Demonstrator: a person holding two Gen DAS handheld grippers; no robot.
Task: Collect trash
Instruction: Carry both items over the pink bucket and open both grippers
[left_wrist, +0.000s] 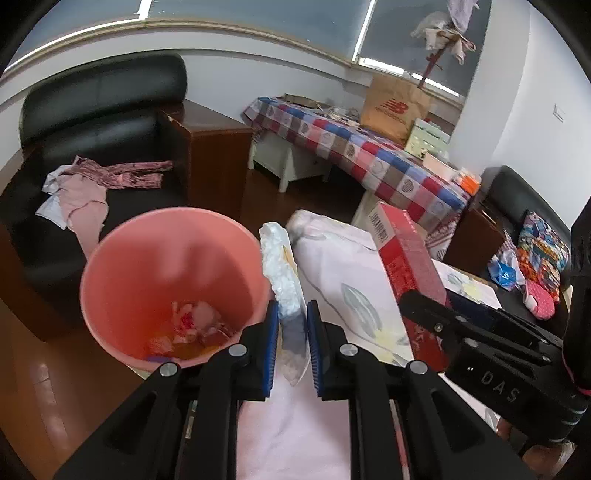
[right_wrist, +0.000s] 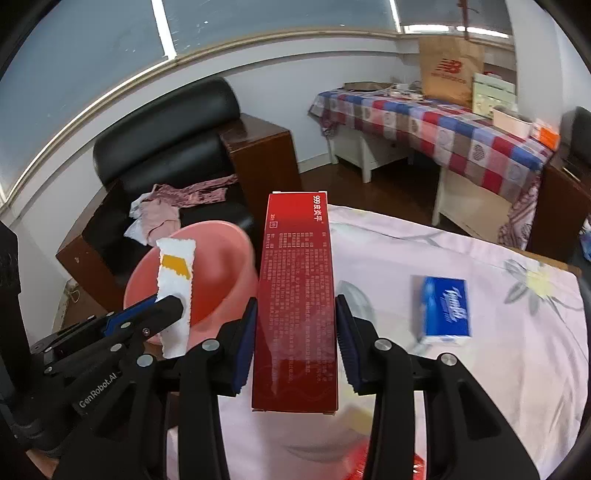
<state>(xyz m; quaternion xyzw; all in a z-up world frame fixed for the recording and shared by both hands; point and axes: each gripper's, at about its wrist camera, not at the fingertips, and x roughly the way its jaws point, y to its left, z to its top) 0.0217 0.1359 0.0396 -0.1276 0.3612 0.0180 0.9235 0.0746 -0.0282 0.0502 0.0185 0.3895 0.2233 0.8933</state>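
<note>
Left gripper (left_wrist: 292, 325): jaws nearly together, pinching a white wrapper (left_wrist: 282, 275) beside the pink bin (left_wrist: 110, 280) rim. Right gripper (right_wrist: 295, 332): jaws part-spread, clamped on a red carton (right_wrist: 297, 295) held above the counter (right_wrist: 480, 369).

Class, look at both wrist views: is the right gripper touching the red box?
Touching. In the right wrist view the right gripper has a blue pad pressed flat against each long side of the red box, with no gap showing, and the box is lifted off the pink cloth.
</note>
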